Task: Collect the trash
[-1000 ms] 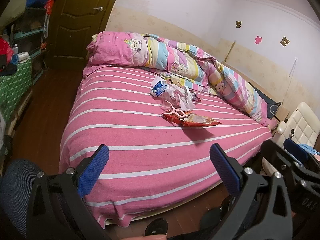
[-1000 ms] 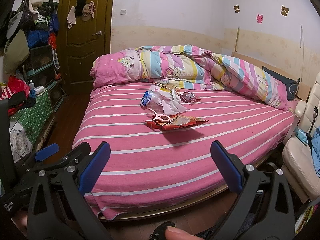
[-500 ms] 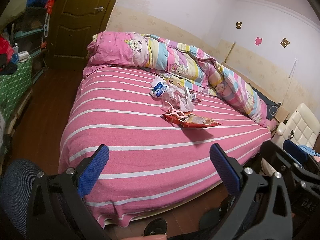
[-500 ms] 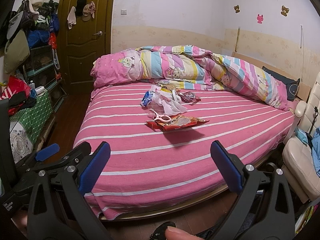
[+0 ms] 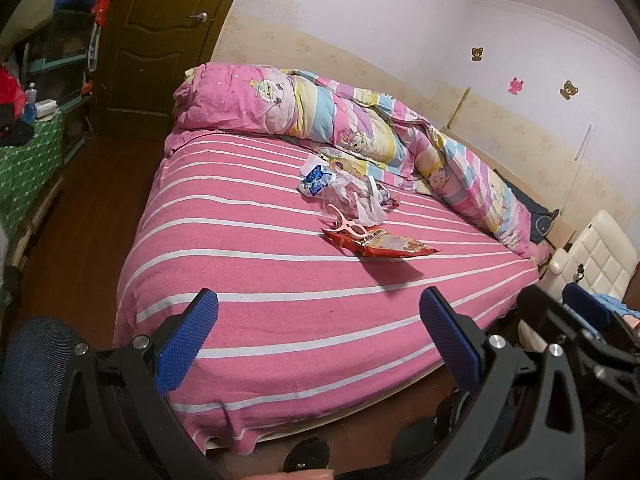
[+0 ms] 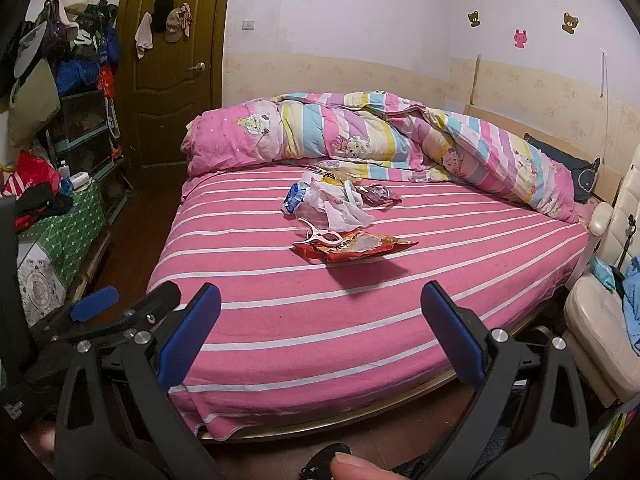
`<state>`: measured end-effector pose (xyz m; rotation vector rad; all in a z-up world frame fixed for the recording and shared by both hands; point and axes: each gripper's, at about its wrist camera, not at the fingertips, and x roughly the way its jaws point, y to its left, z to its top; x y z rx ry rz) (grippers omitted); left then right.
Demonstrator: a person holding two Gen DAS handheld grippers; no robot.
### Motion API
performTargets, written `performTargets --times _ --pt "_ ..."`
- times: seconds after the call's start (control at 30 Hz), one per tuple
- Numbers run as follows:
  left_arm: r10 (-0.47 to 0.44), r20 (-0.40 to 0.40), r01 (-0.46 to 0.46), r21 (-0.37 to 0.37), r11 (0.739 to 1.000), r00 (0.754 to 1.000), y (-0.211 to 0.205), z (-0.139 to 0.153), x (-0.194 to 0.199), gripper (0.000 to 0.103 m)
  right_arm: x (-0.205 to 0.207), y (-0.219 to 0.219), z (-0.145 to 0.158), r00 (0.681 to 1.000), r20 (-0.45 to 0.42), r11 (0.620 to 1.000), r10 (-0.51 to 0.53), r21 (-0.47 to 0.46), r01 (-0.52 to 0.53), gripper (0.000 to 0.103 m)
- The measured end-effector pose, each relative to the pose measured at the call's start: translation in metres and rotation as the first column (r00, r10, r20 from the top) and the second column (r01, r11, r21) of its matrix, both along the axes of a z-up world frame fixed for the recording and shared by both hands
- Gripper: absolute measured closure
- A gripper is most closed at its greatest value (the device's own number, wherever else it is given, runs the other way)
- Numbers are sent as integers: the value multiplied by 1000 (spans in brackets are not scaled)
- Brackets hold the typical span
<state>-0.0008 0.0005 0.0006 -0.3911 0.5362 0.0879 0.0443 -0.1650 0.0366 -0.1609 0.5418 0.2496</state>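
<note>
A pile of trash lies mid-bed on the pink striped sheet (image 5: 248, 264): a red snack bag (image 5: 380, 245) (image 6: 354, 246), a pink plastic clip (image 5: 349, 224) (image 6: 320, 235) on it, a crumpled clear plastic bag (image 5: 352, 196) (image 6: 334, 206), a blue-white wrapper (image 5: 316, 178) (image 6: 293, 197) and a dark red wrapper (image 6: 376, 193). My left gripper (image 5: 318, 332) is open and empty, held off the bed's near edge. My right gripper (image 6: 320, 320) is open and empty beside it, also short of the trash.
A rolled striped quilt (image 6: 360, 136) runs along the far and right sides of the bed. A brown door (image 6: 172, 68) and cluttered shelves (image 6: 76, 120) stand at the left. A cream chair (image 6: 600, 304) stands at the right. A blue chair back (image 5: 36, 376) is near the left gripper.
Both views have shifted only slightly; the grippers stay open and the trash has not moved.
</note>
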Motion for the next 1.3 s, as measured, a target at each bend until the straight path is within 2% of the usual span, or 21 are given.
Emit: performTargets --times 0.07,0.57,0.9,1.07,1.3 --pt "0 1 0 0 1000 1000 2 2 -1 5 0 12 10 1000 -2 1000 0 0 0 4" --pt "-2 13 2 -16 1000 1000 3 12 0 5 -4 12 16 1000 12 1000 -6 -11 6 4" --pt "-16 32 16 -24 1000 999 -1 14 6 5 -2 6 23 998 22 996 -62 -57 64 4" --pt "-13 35 15 -39 999 999 1 11 10 5 11 -5 23 998 -12 998 -62 -14 62 4" --pt "-46 14 47 -20 999 999 -10 2 37 5 36 -18 16 999 -41 999 13 41 -11 4"
